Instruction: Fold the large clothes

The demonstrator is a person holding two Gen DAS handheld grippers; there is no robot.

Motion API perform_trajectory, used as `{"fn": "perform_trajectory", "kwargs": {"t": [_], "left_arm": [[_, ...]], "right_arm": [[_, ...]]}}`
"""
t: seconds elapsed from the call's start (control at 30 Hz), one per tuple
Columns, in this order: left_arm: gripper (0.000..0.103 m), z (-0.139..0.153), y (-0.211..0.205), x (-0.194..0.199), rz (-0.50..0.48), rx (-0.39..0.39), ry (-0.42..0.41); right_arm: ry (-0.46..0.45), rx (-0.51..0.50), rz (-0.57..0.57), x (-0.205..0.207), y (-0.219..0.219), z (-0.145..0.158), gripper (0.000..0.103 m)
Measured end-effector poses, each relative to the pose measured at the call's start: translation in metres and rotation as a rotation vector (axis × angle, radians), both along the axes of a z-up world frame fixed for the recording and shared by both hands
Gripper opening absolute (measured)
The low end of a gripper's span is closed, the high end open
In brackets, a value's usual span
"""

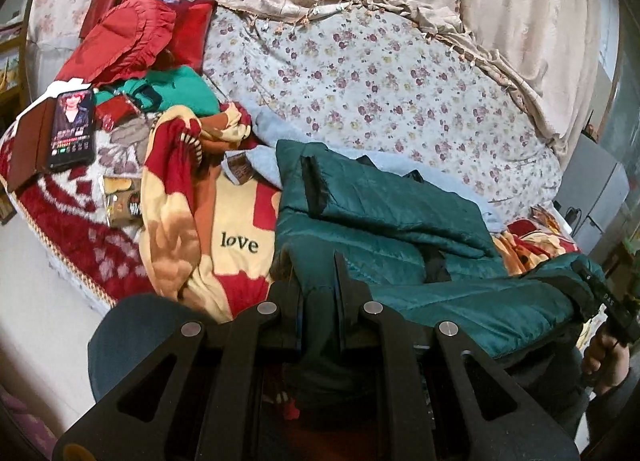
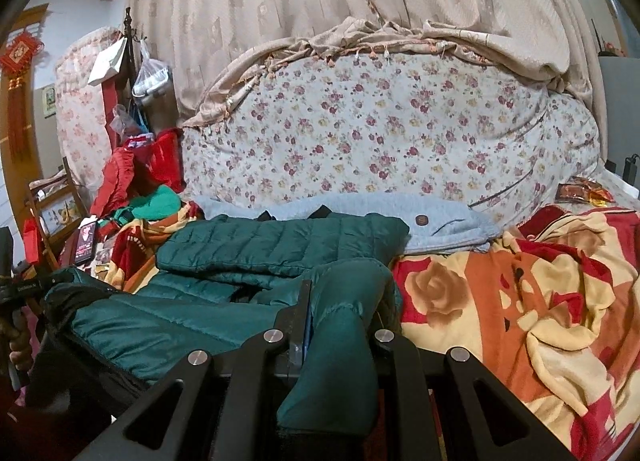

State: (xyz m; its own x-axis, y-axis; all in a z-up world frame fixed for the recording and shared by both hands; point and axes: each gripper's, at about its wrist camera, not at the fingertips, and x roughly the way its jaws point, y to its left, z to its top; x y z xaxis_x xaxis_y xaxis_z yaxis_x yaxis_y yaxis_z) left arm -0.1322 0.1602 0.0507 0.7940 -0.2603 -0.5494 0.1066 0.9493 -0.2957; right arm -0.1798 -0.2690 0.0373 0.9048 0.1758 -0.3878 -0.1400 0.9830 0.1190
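Left wrist view: the left gripper [image 1: 316, 281] pinches the near hem of the dark green quilted puffer jacket [image 1: 384, 217], lying at the near edge of the flowered fleece blanket [image 1: 236, 221] reading "love". The right gripper [image 2: 340, 313] clamps the opposite corner. Puffy, light and slippery; hems grip best.
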Motion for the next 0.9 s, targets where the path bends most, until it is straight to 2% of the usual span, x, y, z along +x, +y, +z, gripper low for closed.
{"fn": "perform_trajectory", "kwargs": {"t": [0.23, 0.53, 0.67, 0.9], "left_arm": [[0.011, 0.000, -0.012, 0.031, -0.012, 0.099, -0.064], [0.011, -0.028, -0.011, 0.070, 0.017, 0.138, -0.032], [0.011, -0.032, -0.008, 0.074, 0.024, 0.115, -0.016], [0.011, -0.035, -0.016, 0.074, 0.035, 0.148, -0.014]], "right_arm": [[0.032, -0.028, 0.003, 0.038, 0.001, 0.000, 0.012], [0.061, -0.037, -0.019, 0.085, 0.007, -0.005, 0.012], [0.054, -0.070, -0.038, 0.091, 0.015, -0.012, 0.012], [0.069, -0.077, -0.052, 0.094, 0.014, -0.024, 0.012]]}}
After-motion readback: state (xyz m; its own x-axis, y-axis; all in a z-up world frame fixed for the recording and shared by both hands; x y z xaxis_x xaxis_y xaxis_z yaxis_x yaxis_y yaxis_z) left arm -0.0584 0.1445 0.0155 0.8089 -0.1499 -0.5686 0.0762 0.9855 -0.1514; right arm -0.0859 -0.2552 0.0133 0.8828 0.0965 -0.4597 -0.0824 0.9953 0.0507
